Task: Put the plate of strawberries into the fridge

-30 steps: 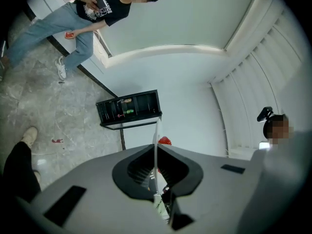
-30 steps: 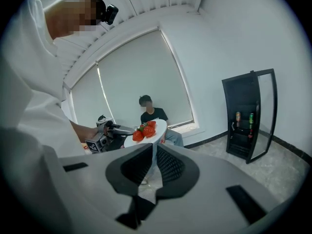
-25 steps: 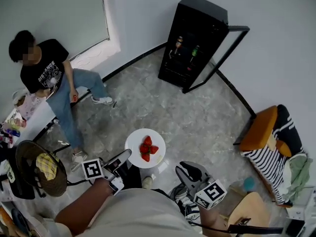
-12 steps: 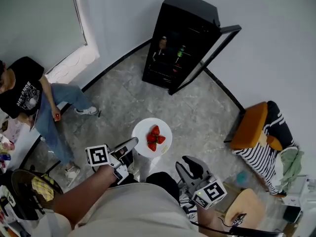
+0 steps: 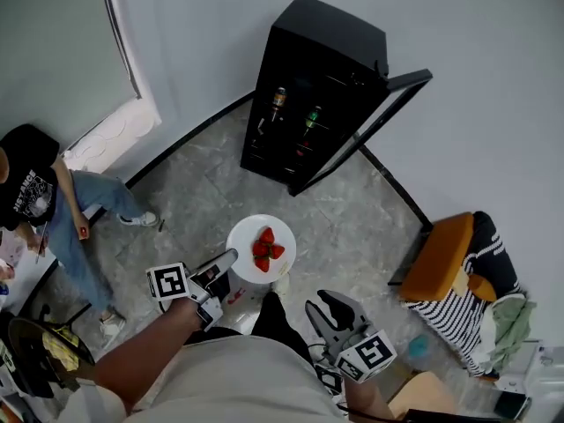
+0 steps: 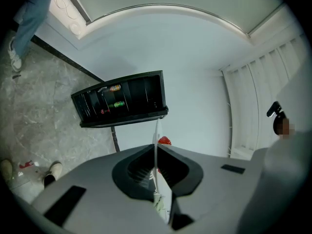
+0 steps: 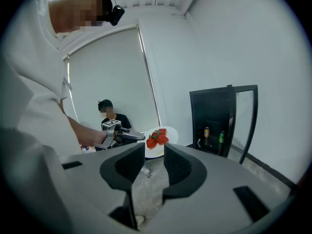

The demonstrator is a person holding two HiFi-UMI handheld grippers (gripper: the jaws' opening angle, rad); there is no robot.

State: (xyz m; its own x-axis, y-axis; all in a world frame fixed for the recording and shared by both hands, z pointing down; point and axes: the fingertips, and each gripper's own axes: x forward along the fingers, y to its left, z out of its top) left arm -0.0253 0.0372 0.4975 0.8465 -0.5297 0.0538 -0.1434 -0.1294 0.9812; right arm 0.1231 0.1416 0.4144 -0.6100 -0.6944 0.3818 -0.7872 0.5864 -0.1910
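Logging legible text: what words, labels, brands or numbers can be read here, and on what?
Nothing reads clearly.
Bystander's black T-shirt: white print, too small to read.
Two drinks in the fridge: labels too small to read.
Marker cubes: black-and-white square patterns, no letters.

Two bottles (image 5: pixel 278 100) in the fridge (image 5: pixel 328 30) seem too small to identify.

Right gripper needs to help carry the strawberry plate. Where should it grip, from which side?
Take the bare rim of the plate opposite the left gripper, which is shut on the near-left rim. Come in level from the right: the plate is thin and flat, strawberries sit mid-plate. The right gripper, jaws opening and empty, is on that side.
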